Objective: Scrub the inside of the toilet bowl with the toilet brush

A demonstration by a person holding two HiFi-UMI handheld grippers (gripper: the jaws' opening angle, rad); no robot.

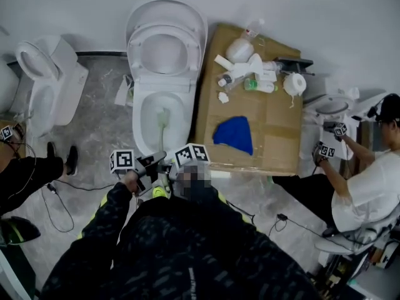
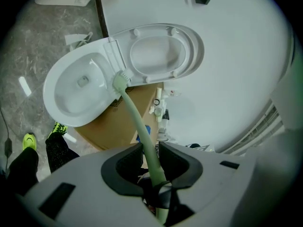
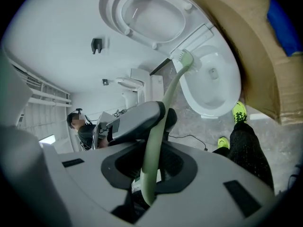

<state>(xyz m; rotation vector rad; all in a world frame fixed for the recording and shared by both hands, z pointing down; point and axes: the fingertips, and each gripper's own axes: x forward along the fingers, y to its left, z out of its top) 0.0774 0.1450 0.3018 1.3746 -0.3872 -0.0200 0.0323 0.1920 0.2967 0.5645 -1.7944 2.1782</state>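
A white toilet (image 1: 164, 74) stands with lid and seat raised; its bowl (image 1: 150, 114) is open below me. The pale green toilet brush (image 1: 163, 122) reaches from both grippers into the bowl, head end over the inner wall. My left gripper (image 1: 150, 163) and right gripper (image 1: 172, 166) sit side by side at the bowl's near edge. In the left gripper view my left gripper (image 2: 150, 157) is shut on the brush handle (image 2: 138, 126), which ends in the bristle head (image 2: 120, 81). In the right gripper view my right gripper (image 3: 150, 167) is also shut on the handle (image 3: 163, 112).
A cardboard box (image 1: 275, 124) stands right of the toilet with a blue cloth (image 1: 234, 133), bottles (image 1: 250, 67) and a paper roll (image 1: 294, 83) on it. A second toilet (image 1: 47, 80) is at the left. People sit at the left (image 1: 25, 174) and right (image 1: 362, 186). Cables (image 1: 59, 199) lie on the floor.
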